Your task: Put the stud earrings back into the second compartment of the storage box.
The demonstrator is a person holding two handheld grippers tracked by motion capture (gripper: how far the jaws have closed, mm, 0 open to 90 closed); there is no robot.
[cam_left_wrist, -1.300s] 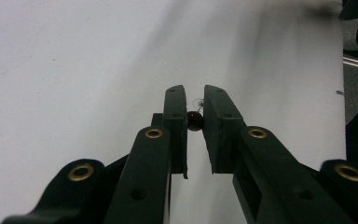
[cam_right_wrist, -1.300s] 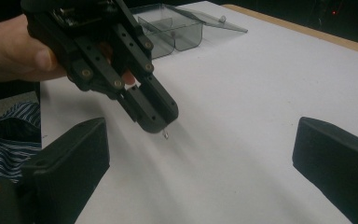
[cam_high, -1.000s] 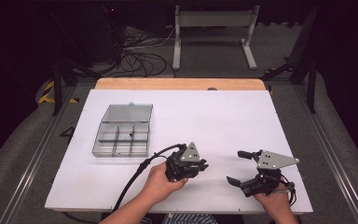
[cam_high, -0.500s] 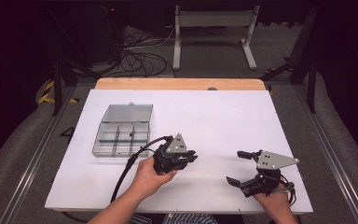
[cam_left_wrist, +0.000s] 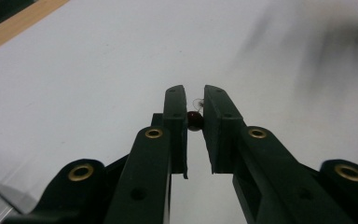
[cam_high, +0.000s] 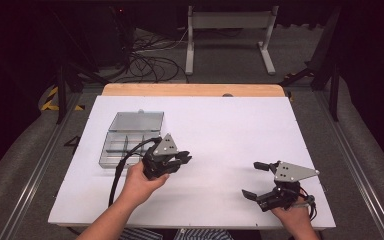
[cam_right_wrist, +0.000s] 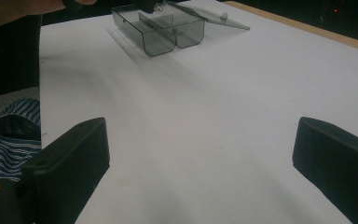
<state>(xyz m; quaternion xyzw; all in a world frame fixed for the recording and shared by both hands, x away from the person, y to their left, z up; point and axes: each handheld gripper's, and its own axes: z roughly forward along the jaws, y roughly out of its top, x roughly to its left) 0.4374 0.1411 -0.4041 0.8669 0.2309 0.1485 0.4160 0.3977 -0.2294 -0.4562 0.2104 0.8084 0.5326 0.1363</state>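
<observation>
At the near edge of the white table (cam_high: pixel 220 125), the right gripper (cam_high: pixel 260 180) rests low by the person's right hand (cam_high: pixel 292 217), jaws spread wide and holding nothing. Further in, the left gripper (cam_high: pixel 182 159) is lifted off the surface with its jaws clenched on a small dark red bead (cam_left_wrist: pixel 194 120), pinched near the tips. The left hand (cam_high: pixel 140 182) angles it forward and to the right, cable looping behind, right beside the compartment box (cam_high: pixel 130 140). That box sits open at the far left, lid laid back. My read: the bead is headed for a compartment. It's a thin pinch on a round thing, so keep the squeeze steady, swing over slowly, get low above one cell, then let go.
</observation>
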